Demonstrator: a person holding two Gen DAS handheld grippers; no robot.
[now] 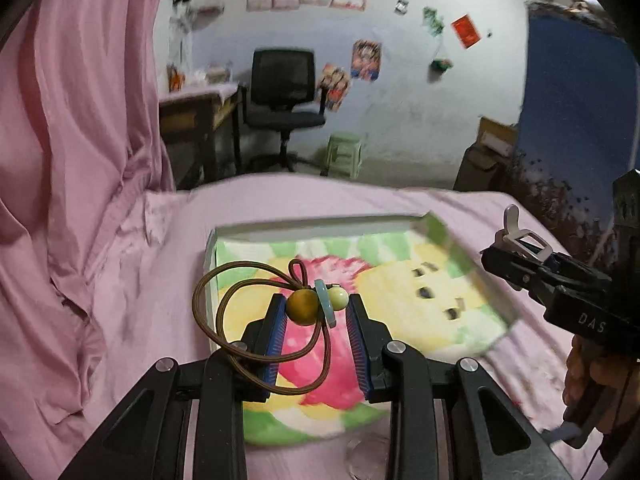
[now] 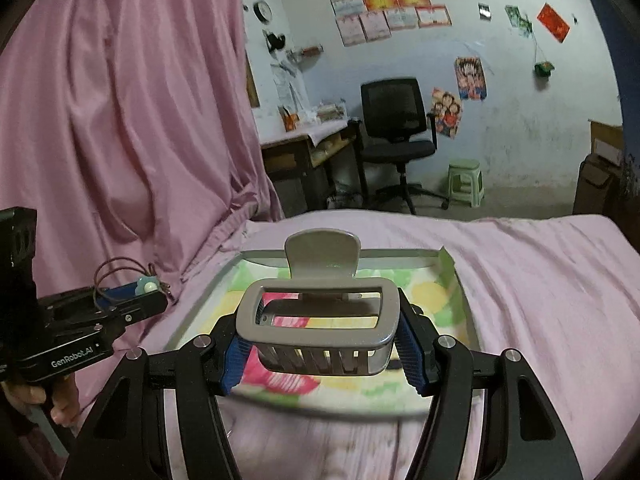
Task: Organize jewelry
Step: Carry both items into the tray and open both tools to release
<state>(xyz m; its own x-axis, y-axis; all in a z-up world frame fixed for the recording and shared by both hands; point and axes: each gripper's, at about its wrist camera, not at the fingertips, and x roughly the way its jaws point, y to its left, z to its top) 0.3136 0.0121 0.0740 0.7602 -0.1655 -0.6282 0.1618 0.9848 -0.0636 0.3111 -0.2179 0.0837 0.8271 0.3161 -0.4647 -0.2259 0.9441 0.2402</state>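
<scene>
My left gripper (image 1: 317,307) is shut on a brown elastic hair tie (image 1: 224,312) by its beads, an amber one (image 1: 303,306) and a pale green one with a light blue disc. It hangs above the left part of a shallow tray (image 1: 472,256) lined with flowery paper. My right gripper (image 2: 322,336) is shut on a grey claw hair clip (image 2: 320,308), held above the same tray (image 2: 448,258). The right gripper with the clip shows in the left wrist view (image 1: 520,248). The left gripper with the hair tie shows in the right wrist view (image 2: 132,294).
The tray lies on a bed covered by a pink sheet (image 2: 540,292). A pink curtain (image 2: 120,120) hangs on the left. Beyond the bed stand a desk (image 2: 304,148), a black office chair (image 2: 396,128) and a green stool (image 2: 466,182). A blue panel (image 1: 576,120) is at the right.
</scene>
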